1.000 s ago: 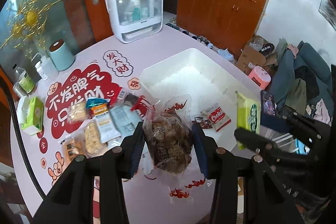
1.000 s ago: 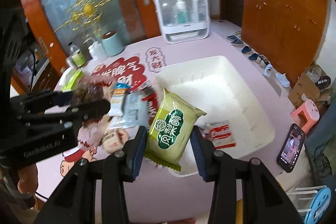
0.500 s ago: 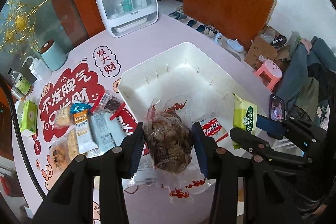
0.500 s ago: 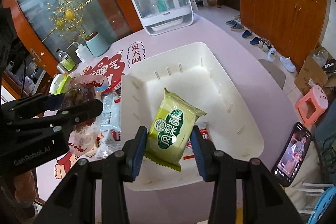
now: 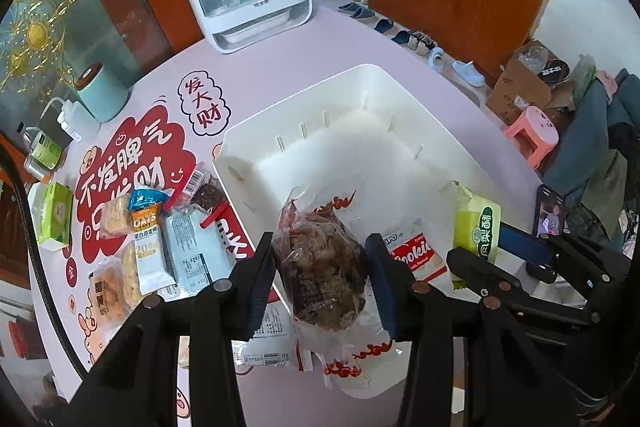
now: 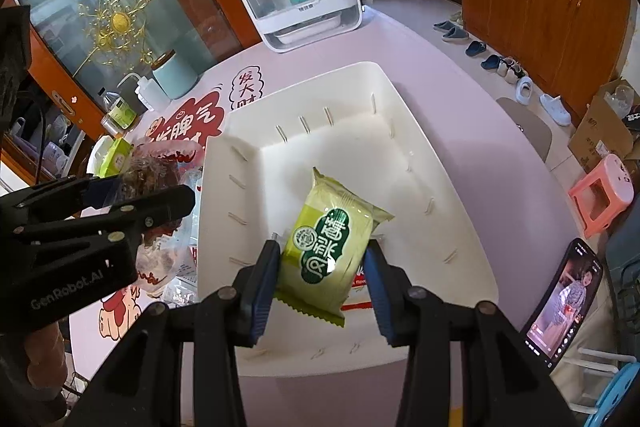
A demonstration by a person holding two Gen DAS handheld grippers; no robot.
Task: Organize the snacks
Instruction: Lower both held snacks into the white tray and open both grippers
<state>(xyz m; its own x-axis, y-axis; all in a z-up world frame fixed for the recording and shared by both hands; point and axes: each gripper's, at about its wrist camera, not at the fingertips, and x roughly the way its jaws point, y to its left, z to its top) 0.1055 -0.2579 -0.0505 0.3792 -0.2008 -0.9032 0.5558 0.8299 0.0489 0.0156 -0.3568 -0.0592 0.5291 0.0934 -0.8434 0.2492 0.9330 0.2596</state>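
Left tongs [image 5: 320, 277] pinch clear snack bag [image 5: 324, 275], right tongs [image 6: 322, 273] pinch green packet [image 6: 332, 247]; lower both inside white bin [image 6: 420, 115], near front edge, then release.

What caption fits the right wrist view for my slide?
Right tongs hold a green snack packet above the white bin.

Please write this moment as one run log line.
left gripper: holds clear snack bag | right gripper: holds green packet | both over white bin
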